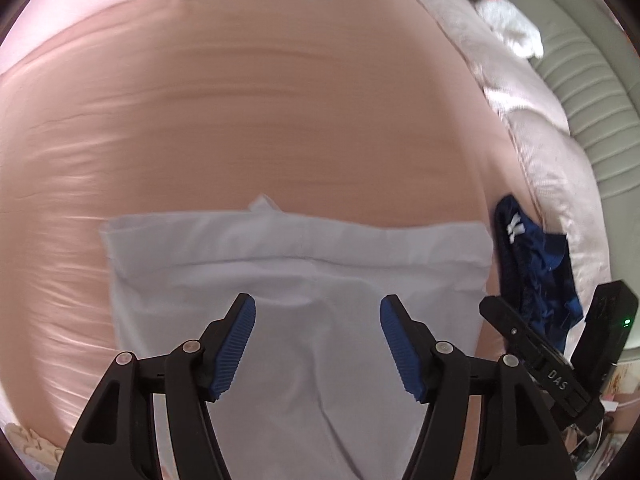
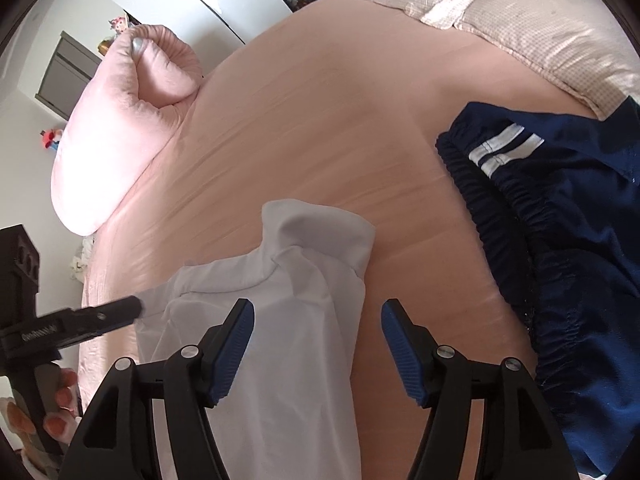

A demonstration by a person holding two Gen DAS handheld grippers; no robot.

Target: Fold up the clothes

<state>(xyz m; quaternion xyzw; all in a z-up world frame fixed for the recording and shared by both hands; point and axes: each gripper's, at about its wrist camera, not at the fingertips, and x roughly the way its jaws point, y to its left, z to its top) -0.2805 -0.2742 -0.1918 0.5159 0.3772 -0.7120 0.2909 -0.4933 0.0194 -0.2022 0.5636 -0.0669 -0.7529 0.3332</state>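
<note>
White garment (image 1: 296, 280): folded into a rough rectangle, flat on the peach bed sheet (image 1: 280, 100), low centre in the left wrist view. Far edge straight from 9 to 3 o'clock, small corner poking up near 12 o'clock of that edge. In the right wrist view, one end raised in a loose cuff-like fold (image 2: 320, 232), not pressed flat.

Step in hand, by judgement: release after a fold; cloth laid down, both grippers clear of it. Next move likely calls for either flattening the raised end and taking one more fold, or turning to the next piece.

Left gripper (image 1: 318, 344): wide, nothing between the blue pads, hovering over the near half of the white garment, cloth spreading from 9 to 3 o'clock beyond the tips.

Right gripper (image 2: 318, 346): wide, nothing pinched; left pad over the white cloth's edge, right pad over bare sheet. White garment at 10 to 12 o'clock from it.

Navy shorts (image 2: 560, 240): bunched, elastic waistband, white stripes, at 2 o'clock of the right gripper, just beside the white garment's right edge, unfolded.

Pink pillow (image 2: 120, 140): at 10 o'clock, well apart. Pale quilt (image 2: 500, 12): along the bed's far edge.
</note>
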